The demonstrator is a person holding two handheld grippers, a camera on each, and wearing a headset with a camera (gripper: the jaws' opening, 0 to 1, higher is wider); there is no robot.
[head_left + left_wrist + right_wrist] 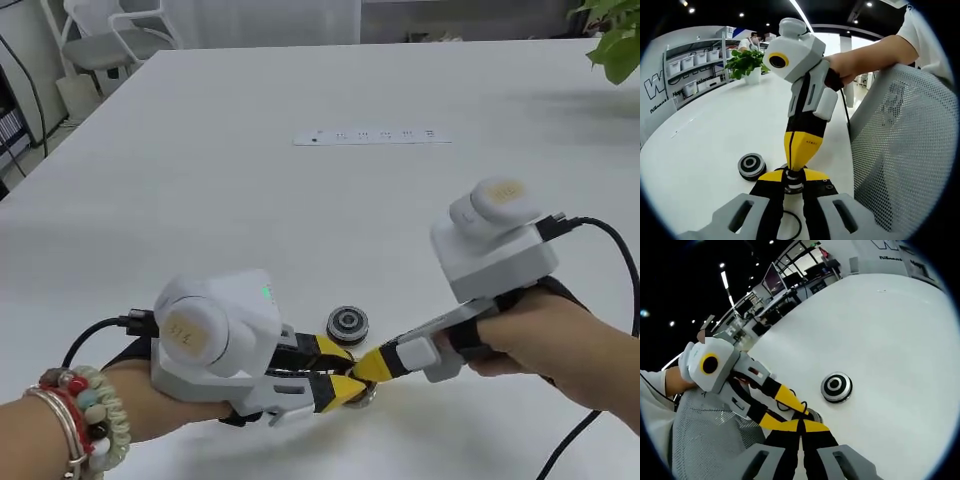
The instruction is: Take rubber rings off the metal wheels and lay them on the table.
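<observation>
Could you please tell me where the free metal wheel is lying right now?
In the head view the free metal wheel lies flat on the white table, just beyond where the left tongs and right tongs meet.

Your white table (200,180) carries a wheel (347,323) lying flat near its front edge, close to you. A loose black rubber ring (790,226) lies on the surface nearby. Farther back sits a flat white power strip (372,136), and a potted plant (753,75) stands at the far corner.
</observation>
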